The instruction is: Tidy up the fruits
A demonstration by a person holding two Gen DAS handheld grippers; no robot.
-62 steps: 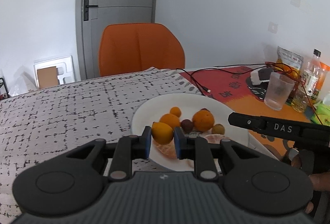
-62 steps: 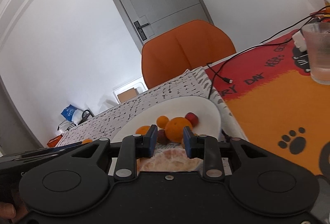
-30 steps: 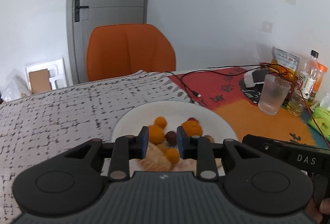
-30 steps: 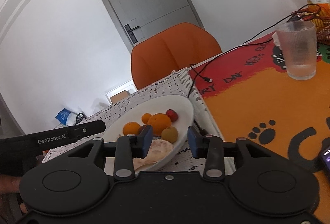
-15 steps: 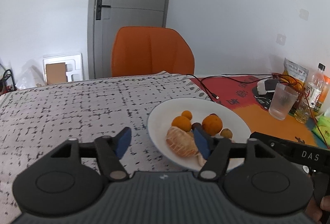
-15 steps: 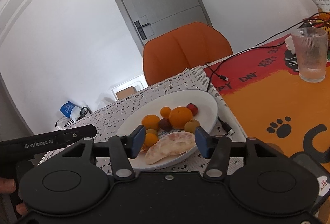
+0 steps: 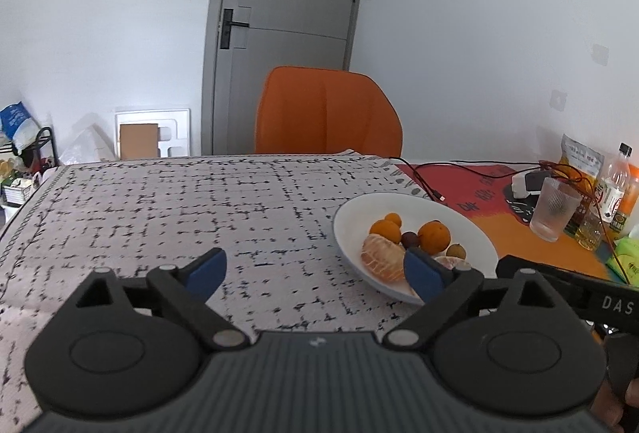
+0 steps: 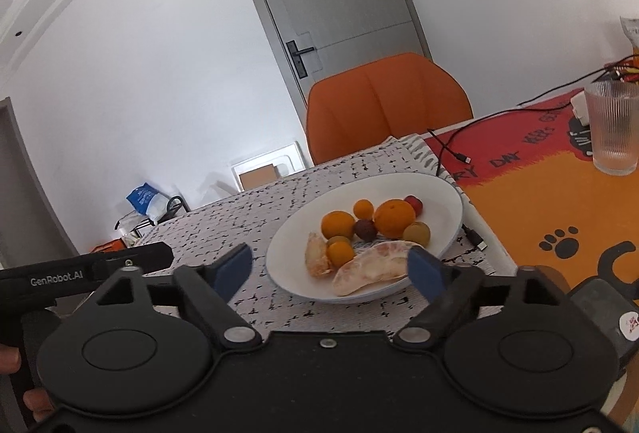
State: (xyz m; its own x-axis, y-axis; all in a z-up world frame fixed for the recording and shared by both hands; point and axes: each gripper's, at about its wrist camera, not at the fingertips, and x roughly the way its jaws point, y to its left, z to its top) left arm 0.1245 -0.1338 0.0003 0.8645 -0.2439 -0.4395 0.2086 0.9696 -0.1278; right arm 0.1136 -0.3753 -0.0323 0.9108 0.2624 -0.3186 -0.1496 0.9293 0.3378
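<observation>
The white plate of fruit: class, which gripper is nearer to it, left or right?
Right. The right gripper faces the white plate head-on with its rim between the open fingers; the left gripper, also open, sits off to the plate's left.

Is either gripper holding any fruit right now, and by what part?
No. The left gripper and right gripper have just opened, empty; all fruit lies on the white plate.

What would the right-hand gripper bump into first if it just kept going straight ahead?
Probably the near rim of the white plate, then the peeled citrus piece lying just inside; the right gripper is open and empty. Depth is uncertain.
</observation>
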